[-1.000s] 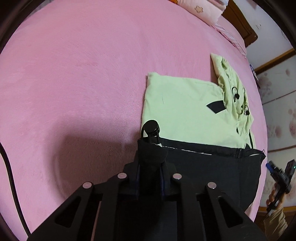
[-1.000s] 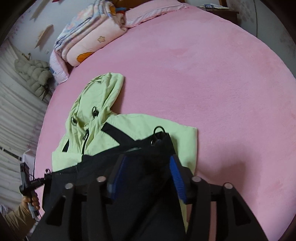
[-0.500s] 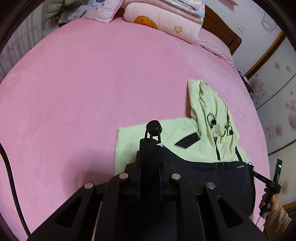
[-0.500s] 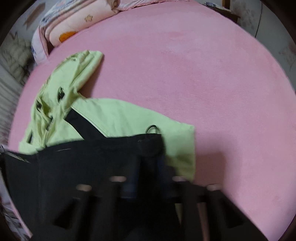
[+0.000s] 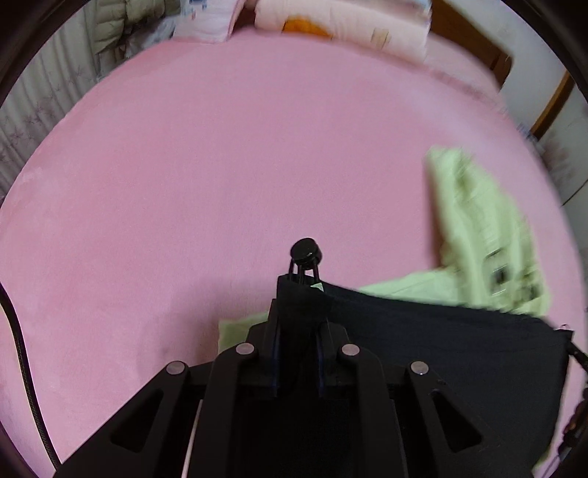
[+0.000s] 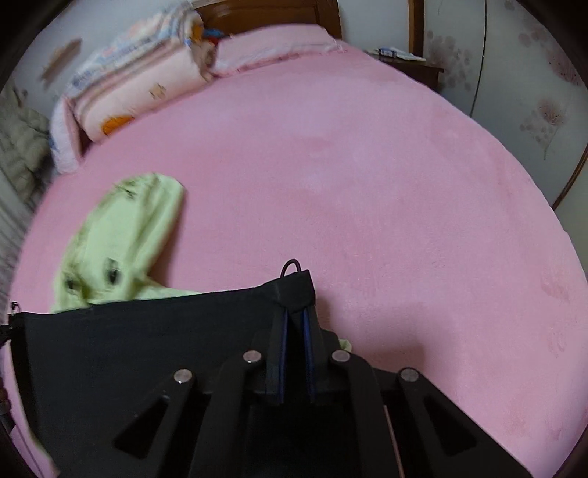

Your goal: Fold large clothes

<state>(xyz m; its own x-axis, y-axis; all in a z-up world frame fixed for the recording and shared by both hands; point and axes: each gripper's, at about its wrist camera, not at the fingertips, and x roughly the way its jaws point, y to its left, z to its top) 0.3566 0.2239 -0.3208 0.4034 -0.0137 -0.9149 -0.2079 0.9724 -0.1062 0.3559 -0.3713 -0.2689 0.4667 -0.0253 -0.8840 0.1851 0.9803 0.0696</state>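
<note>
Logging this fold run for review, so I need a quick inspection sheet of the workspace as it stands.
Surface: pink bedspread, smooth.
Job's things: jacket, black hem raised over the green body; green hood flat on the bed.
Clutter: nothing seen.
Grippers: left gripper and right gripper each shut on a hem corner.
Cables: black cable at the left view's edge.
Surroundings: folded quilts, headboard, nightstand.
</note>
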